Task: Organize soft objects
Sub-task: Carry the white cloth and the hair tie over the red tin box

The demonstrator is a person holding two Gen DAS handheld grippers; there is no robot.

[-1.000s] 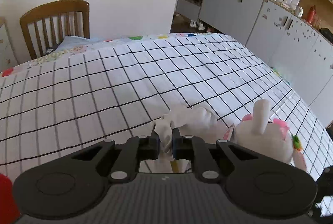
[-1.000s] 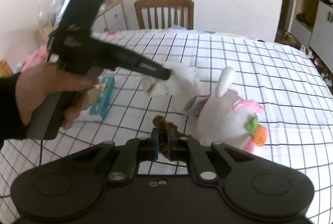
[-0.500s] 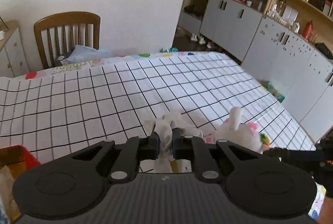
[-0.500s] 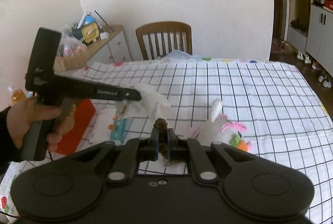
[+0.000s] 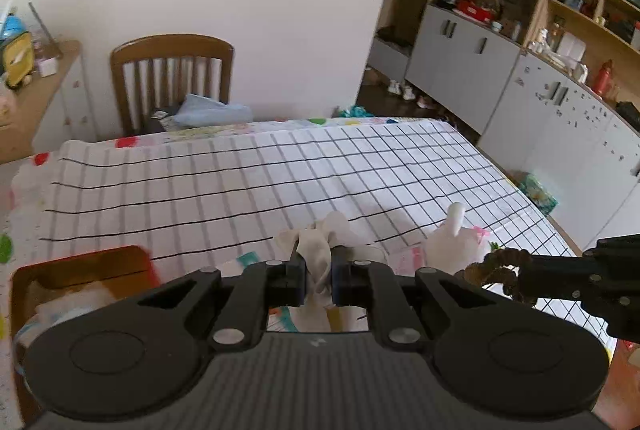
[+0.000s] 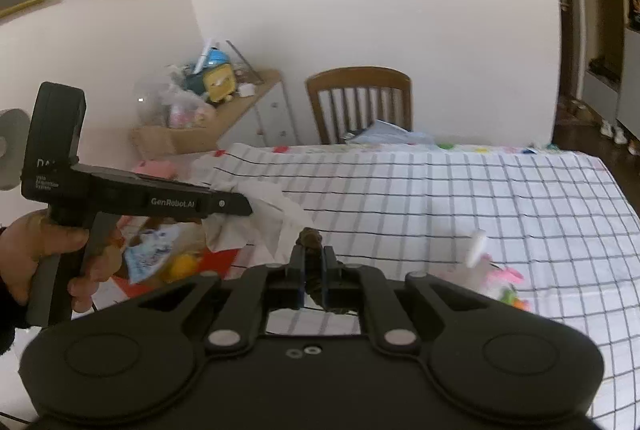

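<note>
Moved since a second ago: both grippers have lifted well up off the table; the plush bunny [image 5: 460, 244] now sits small and low, and an orange tray [image 5: 80, 262] has come into the left wrist view at 8 o'clock.
Left gripper [image 5: 318, 272]: jaws nearly closed, pinching a white cloth [image 5: 320, 250] that bunches between the pads and spills out ahead.
Right gripper [image 6: 312, 272]: jaws close together on a brown knotted cord [image 6: 310, 238] (it looks like rope or beads, too blurred to say which).
Where the soft things are: cloth and cord both in the air above the checked tablecloth [image 5: 280, 174]; bunny on the table at 3 o'clock in the left view, 4 o'clock in the right.
Handling: the cloth is light and limp, so it will droop and swing; a pinch on a gathered fold holds better than on one thin edge. The cord is flexible and may slip through.
Likely step: carrying both toward the tray, a guess.
</note>
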